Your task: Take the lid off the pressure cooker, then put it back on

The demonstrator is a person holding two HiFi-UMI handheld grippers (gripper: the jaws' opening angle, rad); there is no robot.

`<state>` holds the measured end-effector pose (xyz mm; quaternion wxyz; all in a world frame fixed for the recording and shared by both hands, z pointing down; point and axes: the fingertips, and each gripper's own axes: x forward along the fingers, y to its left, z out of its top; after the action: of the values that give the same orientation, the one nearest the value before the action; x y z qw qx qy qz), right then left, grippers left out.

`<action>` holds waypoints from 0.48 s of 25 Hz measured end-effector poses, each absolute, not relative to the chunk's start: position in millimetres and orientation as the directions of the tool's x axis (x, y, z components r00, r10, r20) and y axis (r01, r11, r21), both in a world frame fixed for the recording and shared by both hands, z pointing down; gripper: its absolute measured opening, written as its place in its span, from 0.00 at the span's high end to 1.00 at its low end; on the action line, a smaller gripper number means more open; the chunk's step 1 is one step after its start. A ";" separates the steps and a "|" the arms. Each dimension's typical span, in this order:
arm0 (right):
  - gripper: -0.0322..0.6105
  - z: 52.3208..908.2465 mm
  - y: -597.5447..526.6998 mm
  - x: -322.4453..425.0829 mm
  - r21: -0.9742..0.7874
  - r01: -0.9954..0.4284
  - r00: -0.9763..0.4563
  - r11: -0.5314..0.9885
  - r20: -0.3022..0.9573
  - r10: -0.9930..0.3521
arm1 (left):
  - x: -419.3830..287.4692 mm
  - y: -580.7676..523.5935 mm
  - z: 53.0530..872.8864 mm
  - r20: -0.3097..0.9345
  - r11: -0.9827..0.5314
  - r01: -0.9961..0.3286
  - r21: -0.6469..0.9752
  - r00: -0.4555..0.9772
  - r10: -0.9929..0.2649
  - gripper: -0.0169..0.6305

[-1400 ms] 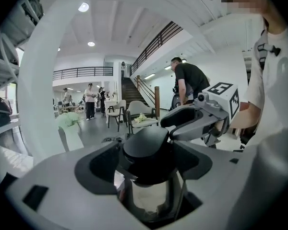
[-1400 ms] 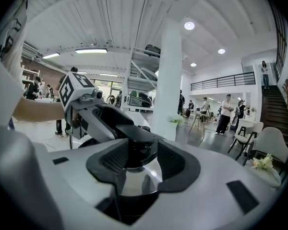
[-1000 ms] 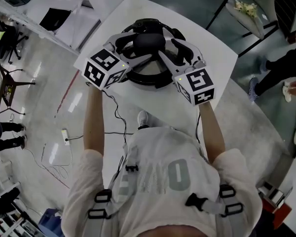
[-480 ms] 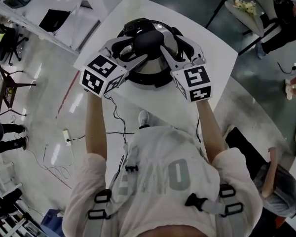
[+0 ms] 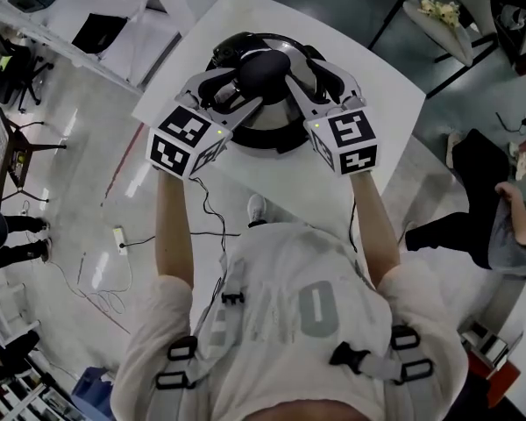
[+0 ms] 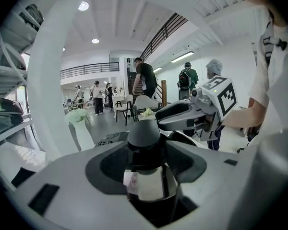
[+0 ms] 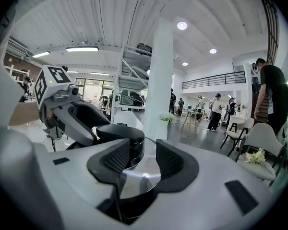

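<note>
The pressure cooker [image 5: 245, 134] stands on a white table [image 5: 373, 77], its shiny lid [image 5: 285, 103] on and topped by a black knob [image 5: 263, 67]. My left gripper [image 5: 245, 82] comes in from the left. Its jaws have just been closing, and in the left gripper view the pads hug both sides of the knob [image 6: 144, 133], so the left gripper [image 6: 146, 152] is shut on it. My right gripper [image 5: 311, 75] comes in from the right, its jaws also just closing. In the right gripper view the knob [image 7: 120, 140] lies ahead and left of the right gripper [image 7: 137, 159], with only bare lid between the pads.
The table's edges fall away close to the cooker on the left and front. A cable [image 5: 206, 209] hangs below the front edge. A chair [image 5: 438, 16] stands at the back right, and a crouching person [image 5: 500, 226] is on the floor at right.
Both grippers have drawn in slightly toward the knob, and the left jaws have narrowed around it. People on the floor at right have shifted.
</note>
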<state>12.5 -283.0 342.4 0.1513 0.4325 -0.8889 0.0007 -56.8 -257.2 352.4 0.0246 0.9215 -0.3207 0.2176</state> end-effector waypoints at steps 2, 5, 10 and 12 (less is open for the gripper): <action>0.66 341.9 -283.6 12.5 0.125 -0.767 -0.585 0.630 0.269 -0.765 | -57.9 -258.5 351.2 0.413 -0.795 -0.600 -0.094 0.703 -0.579 0.59; 0.64 331.2 -285.3 20.0 0.115 -0.779 -0.579 0.616 0.245 -0.778 | -60.7 -260.7 337.0 0.371 -0.789 -0.611 -0.072 0.717 -0.589 0.59; 0.67 294.6 -296.4 35.2 0.127 -0.808 -0.555 0.575 0.163 -0.816 | -76.3 -273.1 296.3 0.254 -0.715 -0.692 -0.098 0.677 -0.690 0.59; 0.73 285.3 -295.0 40.5 0.129 -0.824 -0.537 0.551 0.132 -0.833 | -86.3 -273.9 278.2 0.173 -0.647 -0.755 -0.101 0.627 -0.759 0.62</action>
<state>40.5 -295.0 285.3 0.0889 0.4730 -0.8762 -0.0253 -86.3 -273.9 278.2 -0.0095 0.9020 -0.4198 0.1003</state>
